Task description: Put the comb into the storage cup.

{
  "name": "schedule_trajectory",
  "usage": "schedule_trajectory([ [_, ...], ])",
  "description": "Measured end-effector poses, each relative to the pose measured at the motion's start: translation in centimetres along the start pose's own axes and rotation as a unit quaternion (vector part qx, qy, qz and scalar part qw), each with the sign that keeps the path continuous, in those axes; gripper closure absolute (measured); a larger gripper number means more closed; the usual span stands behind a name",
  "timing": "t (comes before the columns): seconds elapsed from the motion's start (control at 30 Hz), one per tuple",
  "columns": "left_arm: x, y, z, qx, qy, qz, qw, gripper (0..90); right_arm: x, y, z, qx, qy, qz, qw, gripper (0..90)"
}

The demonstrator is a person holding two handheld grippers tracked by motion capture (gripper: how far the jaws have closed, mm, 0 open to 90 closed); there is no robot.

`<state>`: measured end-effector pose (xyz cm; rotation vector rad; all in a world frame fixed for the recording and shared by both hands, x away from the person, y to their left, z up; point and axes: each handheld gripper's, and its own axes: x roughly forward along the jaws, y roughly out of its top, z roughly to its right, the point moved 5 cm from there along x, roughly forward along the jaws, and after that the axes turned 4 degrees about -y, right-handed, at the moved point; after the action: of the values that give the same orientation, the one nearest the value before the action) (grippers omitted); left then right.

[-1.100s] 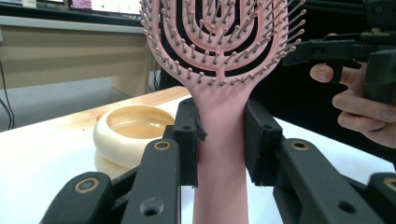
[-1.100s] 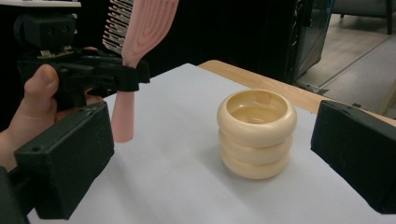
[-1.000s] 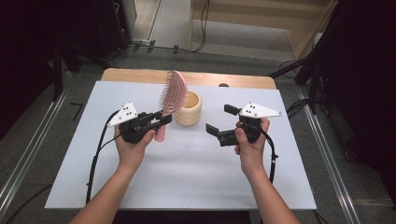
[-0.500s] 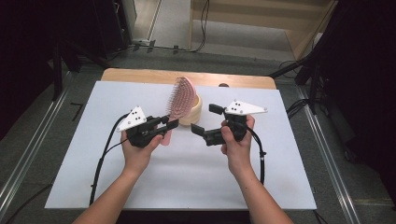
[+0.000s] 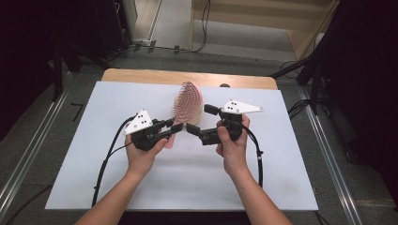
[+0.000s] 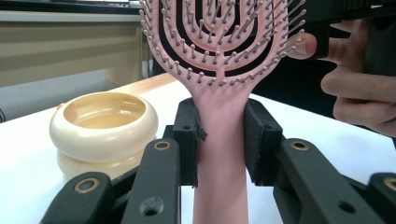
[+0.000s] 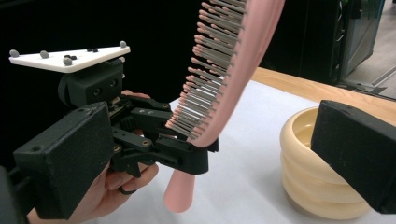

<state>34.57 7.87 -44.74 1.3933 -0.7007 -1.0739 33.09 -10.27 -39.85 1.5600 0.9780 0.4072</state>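
Right claw [image 5: 193, 131] now nearer, spread, left claw [image 5: 174, 130] pinching brush [image 5: 187, 101] — white table [image 5: 117, 93], dim, perhaps cabled floor.

- The high view looks forward and down from above the person's side, taking in the whole white table [image 5: 94, 154] from well back.
- The left gripper view looks low along its jaws, very close to the pink hairbrush [image 6: 219, 140].
- The right gripper view faces across, close; both share the hairbrush and the cream bowl [image 7: 303, 186].
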Motion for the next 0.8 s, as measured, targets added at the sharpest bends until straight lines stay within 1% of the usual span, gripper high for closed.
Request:
schedule_trajectory([
  [0.27, 0.4, -0.3, 0.4, 0.009, -0.001, -0.009, 0.9999, 70.0, 0.5, -0.1, -0.3, 0.006, 0.009, -0.001, 0.9999, 0.0],
  [0.33, 0.5, -0.3, 0.4, 0.009, -0.001, -0.010, 0.9999, 70.1, 0.6, -0.2, -0.4, 0.009, 0.011, -0.001, 0.9999, 0.0],
  [0.43, 0.6, -0.4, 0.6, 0.008, -0.004, -0.010, 0.9999, 70.1, 0.9, -0.2, -0.5, 0.007, 0.013, -0.001, 0.9999, 0.0],
  [0.47, 0.7, -0.5, 0.7, 0.008, -0.005, -0.011, 0.9999, 70.0, 0.9, -0.2, -0.6, 0.008, 0.012, 0.000, 0.9999, 2.6],
  [0.53, 0.9, -0.6, 0.8, 0.010, -0.007, -0.015, 0.9998, 70.0, 1.1, -0.2, -0.6, 0.009, 0.005, 0.005, 0.9999, 11.0],
  [0.63, 1.0, -0.7, 0.9, 0.011, -0.008, -0.017, 0.9998, 70.1, 1.3, -0.1, -0.7, 0.010, 0.005, 0.008, 0.9999, 12.1],
  [0.73, 1.0, -0.8, 0.9, 0.011, -0.009, -0.018, 0.9997, 70.0, 1.5, -0.2, -0.9, 0.008, 0.003, 0.009, 0.9999, 16.6],
  [0.8, 1.0, -0.8, 0.9, 0.012, -0.007, -0.017, 0.9998, 70.0, 1.6, -0.2, -0.9, 0.010, -0.003, 0.007, 0.9999, 20.1],
])
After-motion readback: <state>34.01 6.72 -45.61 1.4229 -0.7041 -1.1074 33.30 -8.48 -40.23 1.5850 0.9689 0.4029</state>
